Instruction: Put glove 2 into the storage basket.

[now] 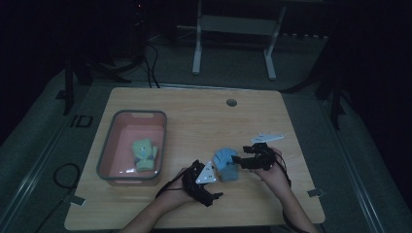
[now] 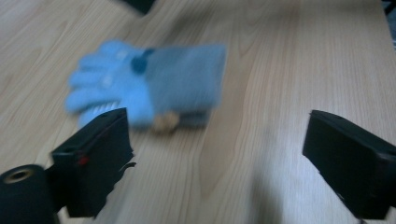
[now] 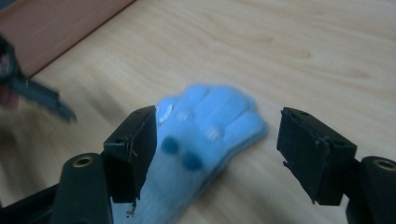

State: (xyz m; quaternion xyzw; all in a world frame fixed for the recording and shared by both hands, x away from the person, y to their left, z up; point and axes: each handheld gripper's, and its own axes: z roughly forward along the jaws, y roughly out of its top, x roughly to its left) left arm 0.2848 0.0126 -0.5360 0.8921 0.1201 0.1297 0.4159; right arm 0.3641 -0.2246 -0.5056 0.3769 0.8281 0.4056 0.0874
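Observation:
A small blue glove (image 1: 227,164) lies flat on the wooden table (image 1: 204,116), between my two grippers. In the left gripper view the blue glove (image 2: 149,84) lies just beyond the open jaws of my left gripper (image 2: 217,154), slightly to their left. My right gripper (image 3: 217,149) is open, with the glove's finger end (image 3: 205,126) between and just past its jaws. From above, my left gripper (image 1: 214,182) sits at the glove's near left and my right gripper (image 1: 240,160) at its right. A green glove (image 1: 145,154) lies in the pink bin (image 1: 108,145).
The pink bin stands on the table's left side. A round cable hole (image 1: 231,102) sits near the far edge. The legs of a white stand (image 1: 233,43) rise on the floor beyond the table. The room around is dark.

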